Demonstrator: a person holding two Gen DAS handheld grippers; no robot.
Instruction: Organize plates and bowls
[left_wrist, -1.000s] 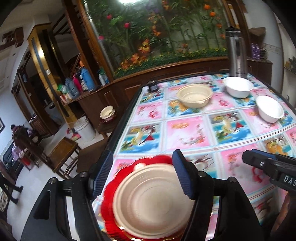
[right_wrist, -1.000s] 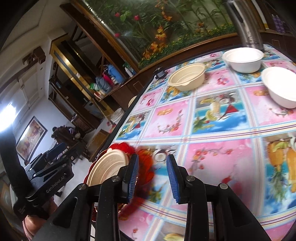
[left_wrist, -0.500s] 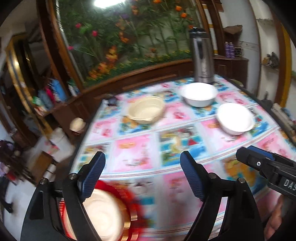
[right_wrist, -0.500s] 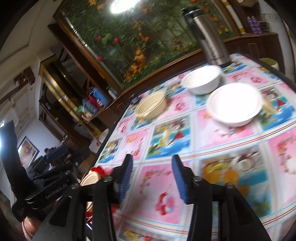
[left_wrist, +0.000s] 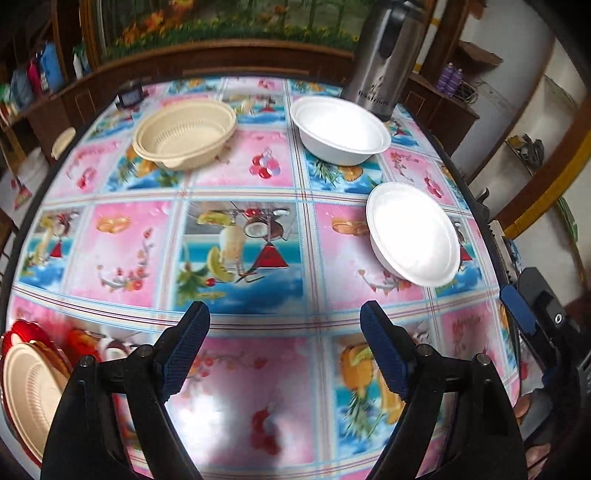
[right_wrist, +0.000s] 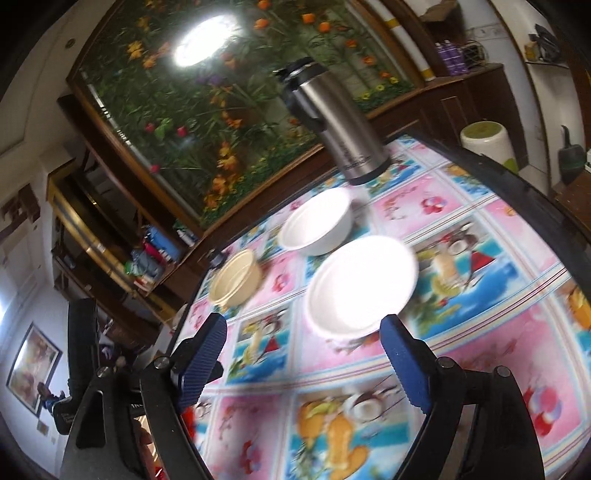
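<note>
Left gripper (left_wrist: 284, 350) above the near part of the table, jaws spread wide, nothing between them. Right gripper (right_wrist: 303, 363) likewise spread wide and empty, aimed at the nearer white bowl (right_wrist: 360, 284), which sits just beyond its fingertips.

On the fruit-print tablecloth (left_wrist: 236, 251): nearer white bowl (left_wrist: 413, 234) toward the right edge; second white bowl (left_wrist: 340, 131) farther back, just in front of the steel thermos (left_wrist: 380, 59); beige bowl (left_wrist: 184, 134) at the far left, well apart from both white ones. Small dark object (left_wrist: 129, 96) near the far left corner, too small to identify.

At the near left edge, beige plate (left_wrist: 27, 391) stacked on a red plate (left_wrist: 22, 334), partly hidden behind the left gripper's finger.

Right-wrist view motion-blurred; same bowls lined up diagonally, beige bowl (right_wrist: 236, 282) farthest left, second white bowl (right_wrist: 316, 227) beside the thermos (right_wrist: 336, 122).
</note>
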